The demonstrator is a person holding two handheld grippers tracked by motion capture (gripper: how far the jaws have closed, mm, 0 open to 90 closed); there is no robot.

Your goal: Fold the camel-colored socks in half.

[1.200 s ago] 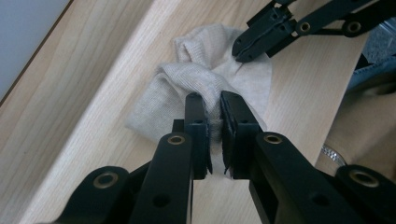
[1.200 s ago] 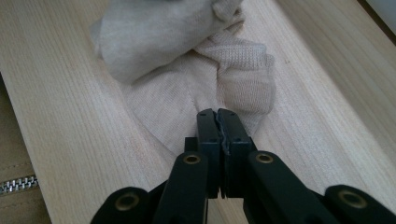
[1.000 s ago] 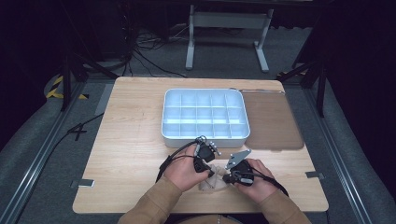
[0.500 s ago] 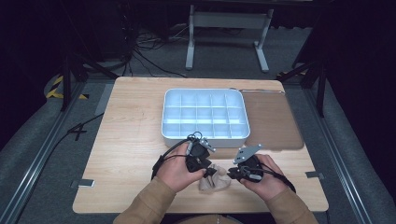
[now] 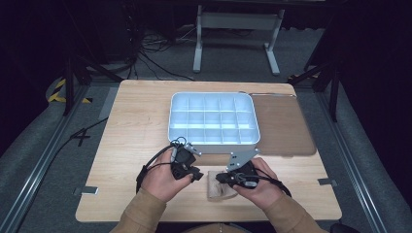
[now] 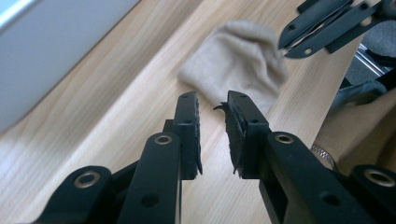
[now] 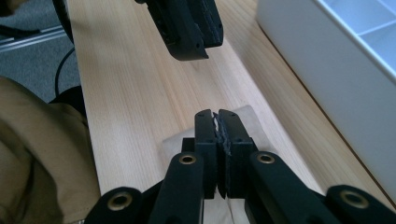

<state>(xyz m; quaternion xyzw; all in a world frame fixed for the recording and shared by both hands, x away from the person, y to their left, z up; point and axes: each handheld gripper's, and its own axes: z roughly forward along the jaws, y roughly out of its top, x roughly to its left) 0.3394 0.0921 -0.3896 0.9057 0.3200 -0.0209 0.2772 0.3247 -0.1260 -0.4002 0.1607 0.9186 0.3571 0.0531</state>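
A small beige cloth point(image 5: 218, 190) lies on the wooden table near its front edge, between my two hands. My left gripper point(image 5: 197, 175) stands just left of it, jaws a little open with nothing between them. In the left gripper view its tips point(image 6: 212, 100) hover over bare wood just short of the cloth point(image 6: 238, 60). My right gripper point(image 5: 219, 178) hangs over the cloth's top edge, jaws pressed shut. In the right gripper view the closed tips point(image 7: 216, 114) are above the cloth point(image 7: 175, 140), and the left gripper point(image 7: 201, 49) faces them.
A white compartment tray point(image 5: 214, 141) stands just beyond the hands, its wall close in both gripper views point(image 6: 46, 46) point(image 7: 327, 70). A brown mat point(image 5: 282, 126) lies to its right. Tan sleeves come in from the front edge.
Both hands have shifted slightly left. The left gripper has drawn away from the cloth, which now lies flat on the table.
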